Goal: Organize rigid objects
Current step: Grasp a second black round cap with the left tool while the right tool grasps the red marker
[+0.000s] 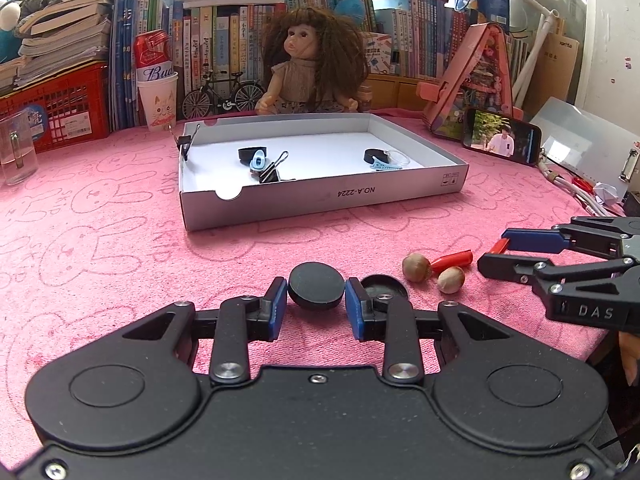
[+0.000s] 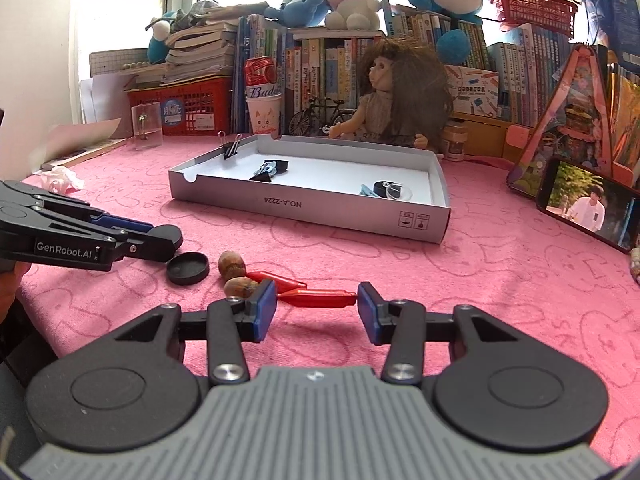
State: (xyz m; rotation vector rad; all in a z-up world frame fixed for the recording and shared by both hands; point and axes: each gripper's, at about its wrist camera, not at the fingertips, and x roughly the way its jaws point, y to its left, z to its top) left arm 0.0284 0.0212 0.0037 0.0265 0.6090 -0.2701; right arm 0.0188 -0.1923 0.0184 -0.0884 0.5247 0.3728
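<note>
- I am holding the left gripper point(image 1: 316, 300) low over the pink tabletop point(image 1: 120, 248), and its blue pads are pressing on either side of a round black lid point(image 1: 316, 286), so it is gripping that lid.
- A second black lid point(image 1: 384, 285) is lying open side up on the tabletop, just beside the right pad and partly hidden behind it.
- Two hazelnuts point(image 1: 416, 267) are lying near each other a little to the right of that second lid.
- I am keeping the right gripper point(image 2: 317, 311) low over a red clip point(image 2: 318, 299) that is lying across the gap between its pads.
- The right pad is touching or almost touching one end of the clip; the left pad is covering the other end, so I cannot tell whether it is pressing there.
- The right gripper is standing partly closed around the clip.
- One hazelnut is sitting right against the outer side of the right gripper's left pad in the right wrist view.
- The white box point(image 1: 320, 196) is resting on the tabletop well beyond both grippers, already containing binder clips point(image 1: 272, 170), a light blue clip point(image 1: 257, 161) and some black bits.
- A doll point(image 1: 310, 68) is sitting behind the box, and a phone point(image 2: 588, 204) is leaning on the right side.
</note>
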